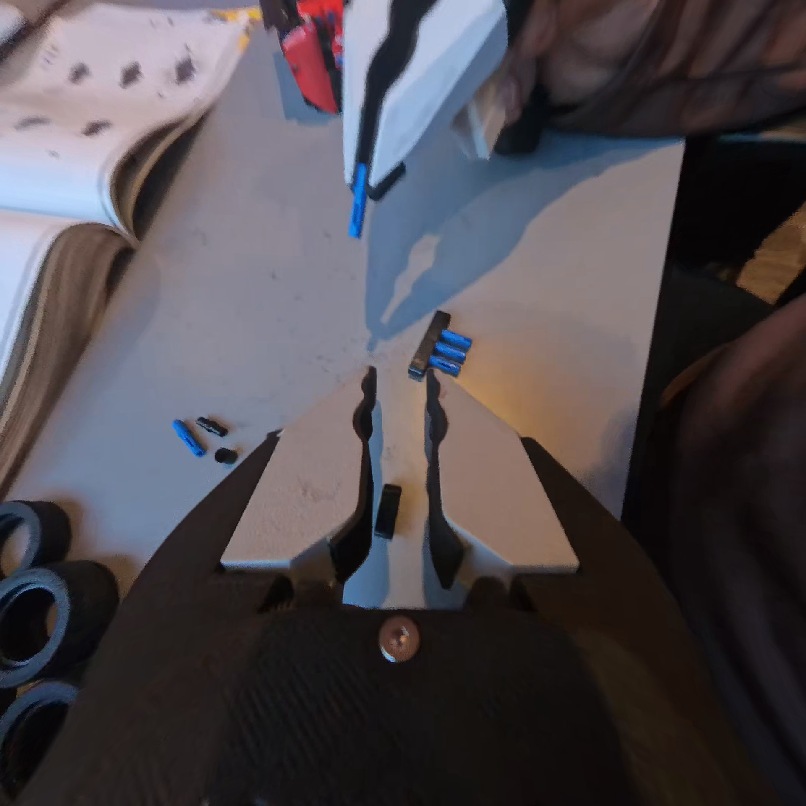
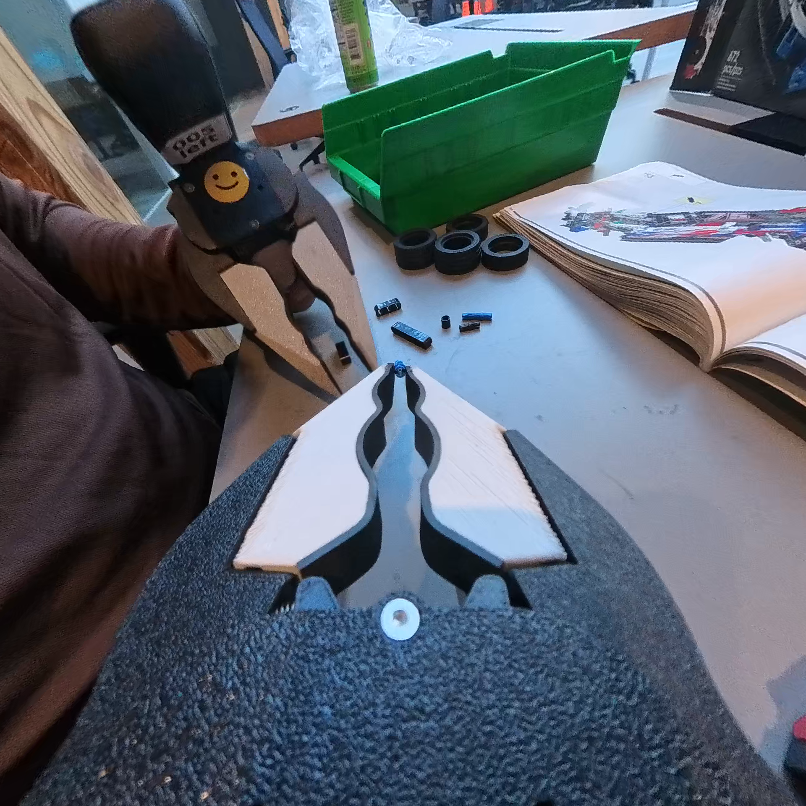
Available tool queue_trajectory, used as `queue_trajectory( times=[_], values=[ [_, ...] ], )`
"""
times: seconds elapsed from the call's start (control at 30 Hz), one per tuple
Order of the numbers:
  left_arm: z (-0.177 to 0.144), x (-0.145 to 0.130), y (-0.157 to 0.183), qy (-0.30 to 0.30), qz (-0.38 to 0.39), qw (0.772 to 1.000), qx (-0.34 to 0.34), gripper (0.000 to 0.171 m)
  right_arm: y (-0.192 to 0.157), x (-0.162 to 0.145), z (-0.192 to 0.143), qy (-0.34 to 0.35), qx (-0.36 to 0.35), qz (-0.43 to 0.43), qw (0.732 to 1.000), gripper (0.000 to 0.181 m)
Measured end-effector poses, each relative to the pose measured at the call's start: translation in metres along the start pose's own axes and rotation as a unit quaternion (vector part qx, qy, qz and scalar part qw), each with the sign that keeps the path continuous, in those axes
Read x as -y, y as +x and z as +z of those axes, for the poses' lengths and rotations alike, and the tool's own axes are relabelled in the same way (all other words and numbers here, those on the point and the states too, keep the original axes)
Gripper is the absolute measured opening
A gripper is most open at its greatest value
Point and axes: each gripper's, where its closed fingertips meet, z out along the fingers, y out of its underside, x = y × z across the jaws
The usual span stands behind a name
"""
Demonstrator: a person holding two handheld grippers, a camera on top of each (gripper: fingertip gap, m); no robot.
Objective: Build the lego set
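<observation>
The right gripper [image 2: 399, 369] is pinched nearly closed on a small blue pin [image 1: 357, 201], which sticks out past its fingertips above the table [image 2: 567, 436]; the left gripper [image 1: 399, 375] hangs with its jaws a modest gap apart and nothing between them (a short black piece [image 1: 387, 510] lies on the table under that gap, untouched). Just beyond the left gripper's right fingertip lies a black beam [image 1: 429, 344] with three blue pins [image 1: 451, 352] plugged into its side. To the left of the left gripper, near its base, rest a loose blue pin [image 1: 188, 437], a black pin [image 1: 212, 426] and a small black bush [image 1: 226, 455], close together. In the right wrist view a second small black piece [image 2: 387, 306] lies just beyond the beam. Farther on from the right gripper stand four black tyres [image 2: 460, 248] clustered together, with a green plastic bin [image 2: 471, 131] behind them. To the right of the tyres an open instruction booklet [image 2: 654, 261] lies flat. Beyond the bin stand a green bottle [image 2: 355, 43] and crumpled clear plastic [image 2: 392, 39], and at the far right a dark set box [image 2: 741, 52].
</observation>
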Motion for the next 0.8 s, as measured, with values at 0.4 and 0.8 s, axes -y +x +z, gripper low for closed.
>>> queue_trajectory(
  times=[0.4, 0.8],
  values=[
    [0.017, -0.012, 0.009, -0.081, 0.033, 0.995, -0.057, 0.014, 0.000, -0.010, -0.002, -0.028, -0.001, 0.019, 0.999, 0.005],
    [0.015, -0.002, 0.037, -0.039, 0.007, 0.997, -0.069, 0.020, 0.002, -0.006, -0.008, -0.011, 0.010, 0.027, 1.000, 0.005]
  ],
)
